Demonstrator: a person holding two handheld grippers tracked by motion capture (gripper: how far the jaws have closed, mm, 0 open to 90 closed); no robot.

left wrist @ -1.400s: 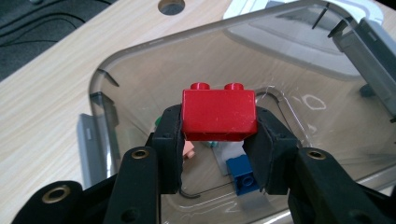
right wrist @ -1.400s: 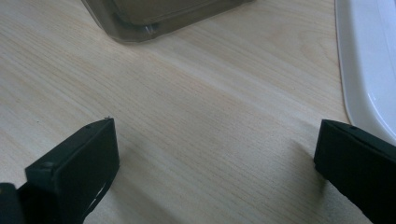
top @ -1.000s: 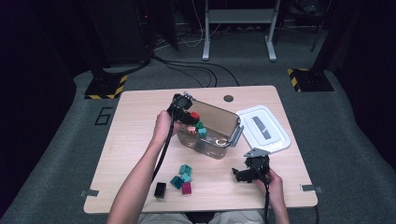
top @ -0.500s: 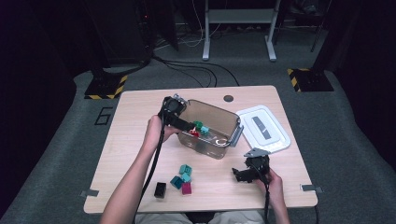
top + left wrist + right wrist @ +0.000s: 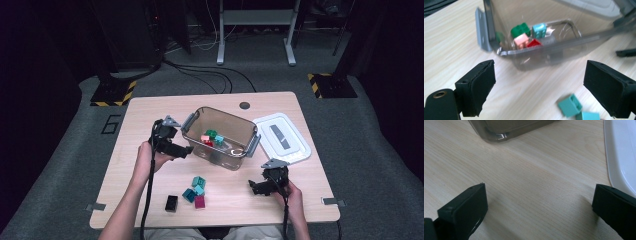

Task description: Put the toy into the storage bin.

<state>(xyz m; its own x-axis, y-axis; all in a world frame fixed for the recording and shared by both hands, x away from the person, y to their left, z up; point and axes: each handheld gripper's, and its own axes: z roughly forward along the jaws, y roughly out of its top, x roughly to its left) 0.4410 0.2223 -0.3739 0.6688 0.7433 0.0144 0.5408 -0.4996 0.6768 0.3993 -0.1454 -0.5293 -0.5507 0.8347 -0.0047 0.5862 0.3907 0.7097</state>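
Observation:
A clear plastic bin (image 5: 235, 116) stands mid-table with a green (image 5: 520, 29), a cyan (image 5: 539, 30), a pink (image 5: 521, 40) and a red brick (image 5: 534, 43) inside. My left gripper (image 5: 182, 150) hovers just off the bin's left end, near its grey handle (image 5: 482, 30). Its jaws have just been opening and stand open, with nothing between them (image 5: 539, 90). Several loose bricks (image 5: 196, 191) and a black brick (image 5: 171, 203) lie in front of the bin. My right gripper (image 5: 256, 187) rests at the front right, open over bare wood (image 5: 539, 210).
The bin's white lid (image 5: 281, 138) lies flat to the right of the bin, and its edge (image 5: 621, 150) reaches into the right gripper view. A round cable hole (image 5: 244, 105) sits at the table's far edge. Cables and stands cover the floor beyond.
My left gripper has drawn back from over the bin to the table beside its left end, and its jaws have spread apart. The right gripper has stayed put.

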